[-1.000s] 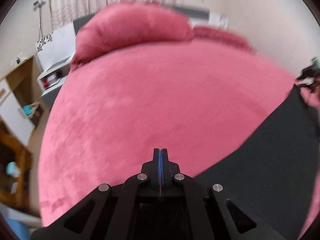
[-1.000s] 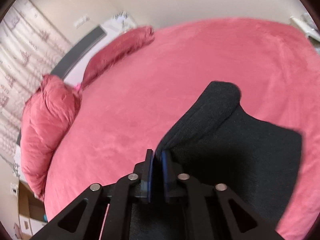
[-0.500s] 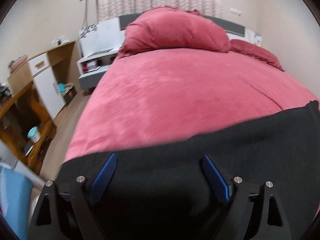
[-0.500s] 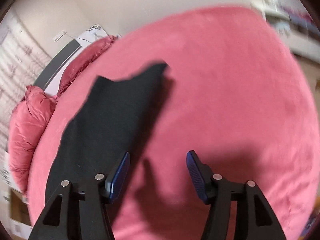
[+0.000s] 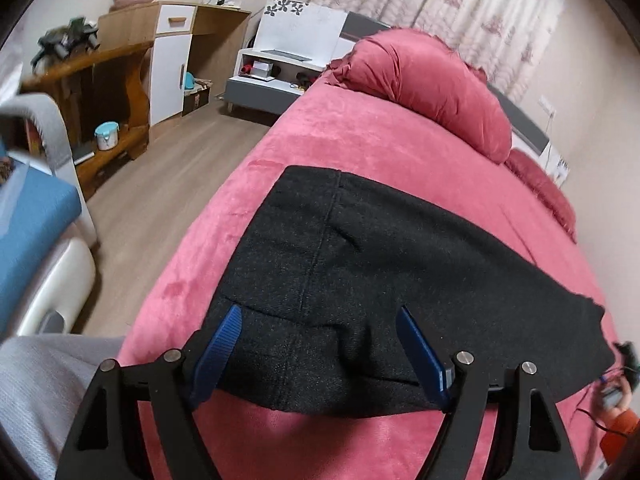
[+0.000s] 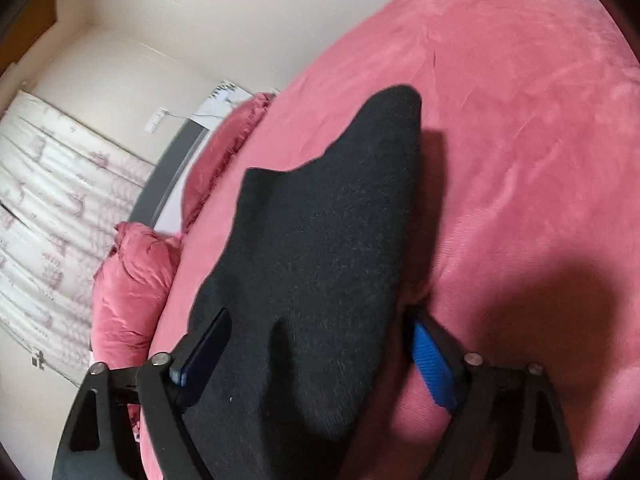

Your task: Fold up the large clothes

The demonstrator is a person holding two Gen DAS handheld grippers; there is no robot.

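A black knit garment (image 5: 360,264) lies flat on the pink bed (image 5: 328,136), folded into a long band with a seam running down it. My left gripper (image 5: 320,344) is open, its blue pads spread over the garment's near edge, holding nothing. In the right wrist view the same garment (image 6: 320,240) stretches away from me, one end (image 6: 396,104) resting on the pink bed cover (image 6: 520,120). My right gripper (image 6: 320,360) is open with the garment's near end lying between its fingers, ungripped.
Pink pillows (image 5: 432,80) lie at the bed's head below curtains (image 5: 460,4). A white nightstand (image 5: 276,68), wooden desk (image 5: 104,80) and blue seat (image 5: 28,220) stand on the left beside wooden floor (image 5: 168,184). A grey-clad leg (image 5: 36,392) is at lower left.
Both grippers were shut on the garment a second ago, then opened and let it go. The garment now lies on the bed, and both grippers have drawn back over its near edge.
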